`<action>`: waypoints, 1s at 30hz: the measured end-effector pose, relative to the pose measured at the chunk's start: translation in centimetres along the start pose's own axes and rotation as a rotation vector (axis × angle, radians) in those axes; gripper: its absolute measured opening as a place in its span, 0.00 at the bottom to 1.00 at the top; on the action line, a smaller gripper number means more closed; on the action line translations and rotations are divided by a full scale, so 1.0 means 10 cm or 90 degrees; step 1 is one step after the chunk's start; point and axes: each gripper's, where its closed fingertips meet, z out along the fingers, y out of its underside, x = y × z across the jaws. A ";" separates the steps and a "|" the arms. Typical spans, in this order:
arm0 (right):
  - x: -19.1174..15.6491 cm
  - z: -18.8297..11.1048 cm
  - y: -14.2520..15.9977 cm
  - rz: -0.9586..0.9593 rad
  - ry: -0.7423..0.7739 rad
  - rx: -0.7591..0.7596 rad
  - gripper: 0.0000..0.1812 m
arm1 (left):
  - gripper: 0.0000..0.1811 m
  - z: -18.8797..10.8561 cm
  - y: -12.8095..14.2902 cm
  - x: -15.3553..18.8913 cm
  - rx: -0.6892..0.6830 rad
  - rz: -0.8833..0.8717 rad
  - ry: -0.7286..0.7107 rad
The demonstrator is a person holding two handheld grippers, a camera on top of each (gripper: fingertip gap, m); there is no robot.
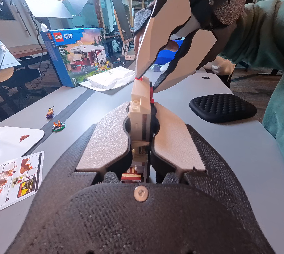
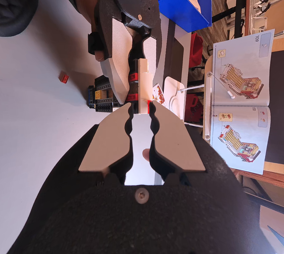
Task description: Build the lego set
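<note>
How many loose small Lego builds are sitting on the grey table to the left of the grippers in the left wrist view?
2: a purple and yellow minifigure farther back, and a green-based campfire build with orange flames nearer, on the dark strip of the grey table. Others may be hidden behind the gripper body.

White-and-red lego model (black edge), blue box

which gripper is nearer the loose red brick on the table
Left. The left gripper holds the lego model just beside the red brick; the right gripper pinches the model's far end.
</note>
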 end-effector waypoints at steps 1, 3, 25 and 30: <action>0.00 0.00 0.00 0.002 0.002 0.002 0.11 | 0.13 0.00 0.00 0.00 0.000 0.000 0.000; 0.00 0.00 -0.01 0.010 0.004 0.008 0.11 | 0.13 0.00 0.00 0.00 0.001 0.001 0.000; 0.03 -0.03 0.01 0.073 0.067 0.040 0.11 | 0.13 -0.01 0.00 -0.04 0.003 -0.007 -0.005; 0.03 -0.03 0.01 0.106 0.056 0.052 0.11 | 0.13 0.00 0.00 -0.03 0.006 -0.010 -0.001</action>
